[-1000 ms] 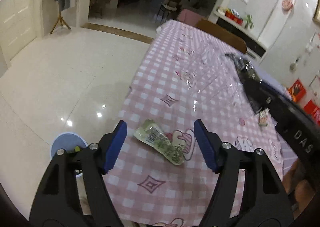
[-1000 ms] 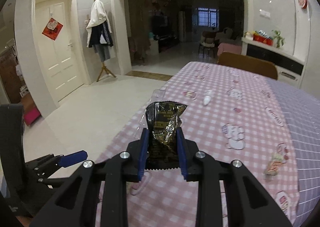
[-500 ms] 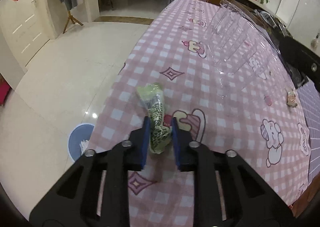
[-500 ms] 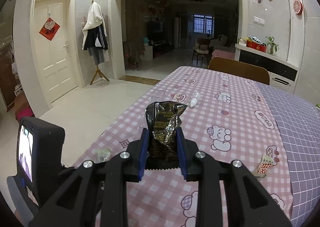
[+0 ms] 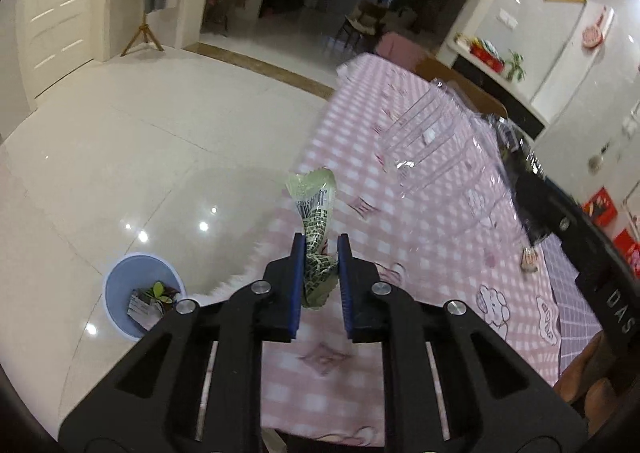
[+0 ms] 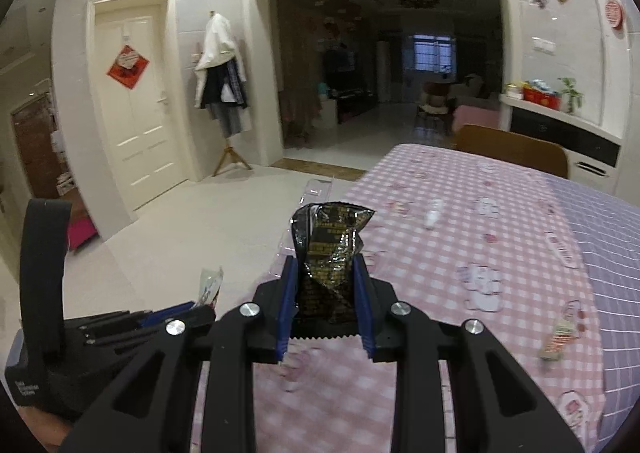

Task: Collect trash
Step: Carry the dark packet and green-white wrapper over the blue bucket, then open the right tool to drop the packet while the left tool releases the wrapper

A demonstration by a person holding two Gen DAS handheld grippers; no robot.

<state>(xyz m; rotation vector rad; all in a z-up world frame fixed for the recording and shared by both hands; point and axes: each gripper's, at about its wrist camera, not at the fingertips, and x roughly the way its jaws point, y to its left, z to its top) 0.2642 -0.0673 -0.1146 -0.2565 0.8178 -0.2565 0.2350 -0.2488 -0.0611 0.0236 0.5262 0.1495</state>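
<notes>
My left gripper (image 5: 320,243) is shut on a green and white snack wrapper (image 5: 314,209) and holds it up over the near left corner of the pink checked table (image 5: 420,237). A blue trash bin (image 5: 136,293) with some trash inside stands on the floor below, to the left. My right gripper (image 6: 325,265) is shut on a black and gold wrapper (image 6: 328,249) above the table. The left gripper also shows low on the left of the right wrist view (image 6: 176,313), with its wrapper (image 6: 210,287) sticking up.
A clear plastic tray (image 5: 436,141) hangs over the table near the right gripper. A small wrapper (image 6: 558,335) and a small white bottle (image 6: 434,213) lie on the table. A wooden chair (image 6: 512,149) stands at the far end. White tiled floor lies to the left.
My left gripper closed on the green wrapper on the table and lifted it toward the table's left edge. The right gripper kept its hold on the black wrapper.
</notes>
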